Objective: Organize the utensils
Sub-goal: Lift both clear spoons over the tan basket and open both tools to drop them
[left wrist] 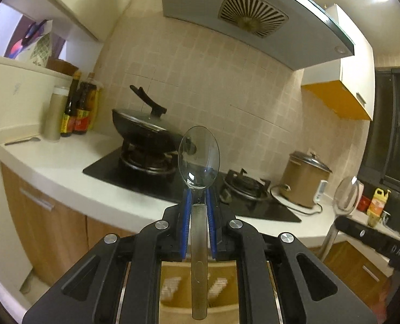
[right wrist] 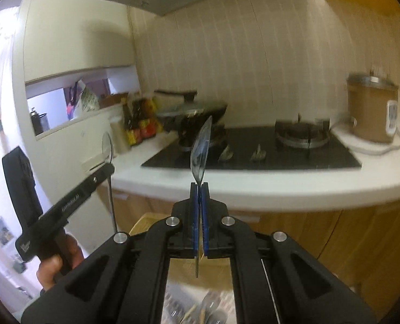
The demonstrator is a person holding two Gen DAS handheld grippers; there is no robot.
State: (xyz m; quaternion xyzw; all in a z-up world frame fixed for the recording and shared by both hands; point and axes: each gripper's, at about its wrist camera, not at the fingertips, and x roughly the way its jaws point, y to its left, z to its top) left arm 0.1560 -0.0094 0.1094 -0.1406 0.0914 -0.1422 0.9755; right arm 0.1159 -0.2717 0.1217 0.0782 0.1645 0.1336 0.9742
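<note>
Each claw is clamped on a spoon: left claw (left wrist: 199, 202) on the flat-facing spoon (left wrist: 199, 156), right claw (right wrist: 200, 197) on the edge-on spoon (right wrist: 201, 145). Keep both grips firm and the handles clear of the counter (right wrist: 253, 186) edge, then, as I judge it, set them down one at a time.

Two metal spoons, both up in the air in front of the stove counter. First spoon (left wrist: 199, 159): shiny oval bowl facing the left cam, bowl end up & fwd, flat handle running back toward the cam, pinched near the neck betw. blue pads. Second spoon (right wrist: 201, 145): same type, seen edge-on in the right cam, thin bowl tilted slightly right, handle end poking out below the pads. The two are well apart, side by side.
</note>
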